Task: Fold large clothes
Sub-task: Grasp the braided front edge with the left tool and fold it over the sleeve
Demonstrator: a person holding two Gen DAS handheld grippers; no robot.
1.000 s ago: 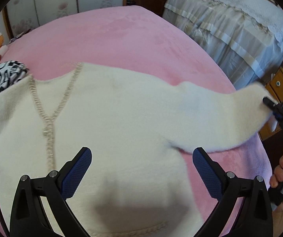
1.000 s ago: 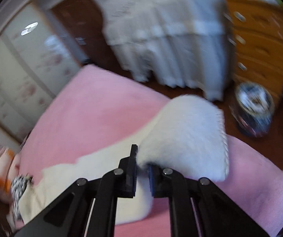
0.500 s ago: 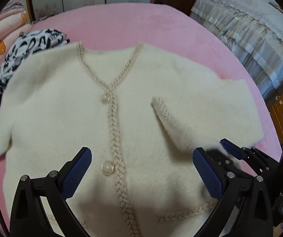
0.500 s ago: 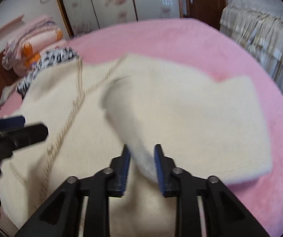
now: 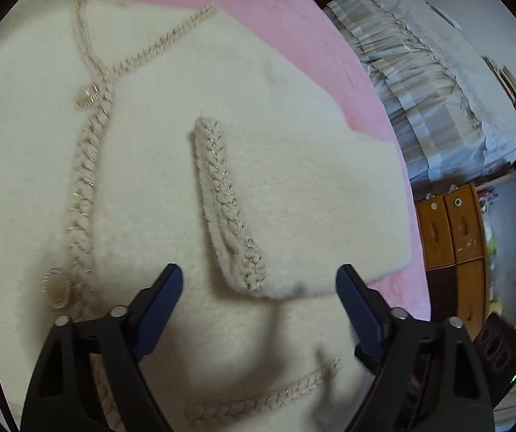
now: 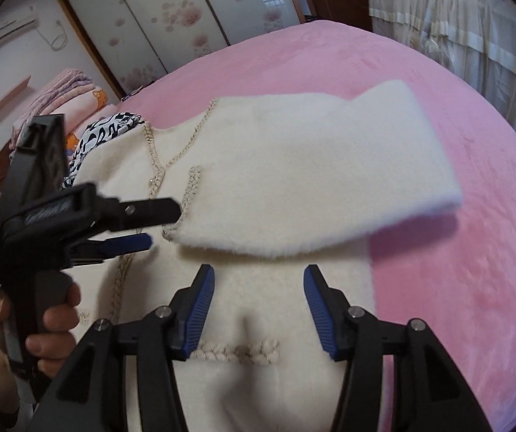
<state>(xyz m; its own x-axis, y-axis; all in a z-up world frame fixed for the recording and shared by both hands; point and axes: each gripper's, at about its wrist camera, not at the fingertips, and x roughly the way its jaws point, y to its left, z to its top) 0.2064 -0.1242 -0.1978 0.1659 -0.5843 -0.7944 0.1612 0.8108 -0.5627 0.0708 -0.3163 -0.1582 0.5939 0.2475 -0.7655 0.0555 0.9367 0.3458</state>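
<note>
Lying front-up on the pink bed cover (image 6: 456, 136), the cream cardigan (image 6: 265, 295) has one fold in place: its right sleeve (image 6: 315, 180) is laid across the chest, the braided cuff (image 5: 227, 212) ending just beside the button strip (image 5: 81, 194) that runs down the middle of the cardigan. The sleeve's folded end juts a little past the cardigan's side edge onto the pink cover.

That looks like the first fold of several. The other sleeve is out of view in both pictures, so whether it is folded cannot be told. The body of the cardigan is not yet folded, with the two buttons and the lower pocket trim (image 6: 236, 354) all showing flat.

The right gripper (image 6: 259, 311) hangs over the cardigan just below the folded sleeve, jaws opening and nothing between them; the sleeve lies free of its pads. The left gripper (image 5: 258, 309) is poised over the cuff's lower end, jaws closing but apart, with no cloth pinched. In the right wrist view it comes in from the button-strip side, held by a hand (image 6: 38, 327).

Beyond the cardigan's collar lies a black-and-white patterned garment (image 6: 103, 133), untouched and away from the work.
</note>
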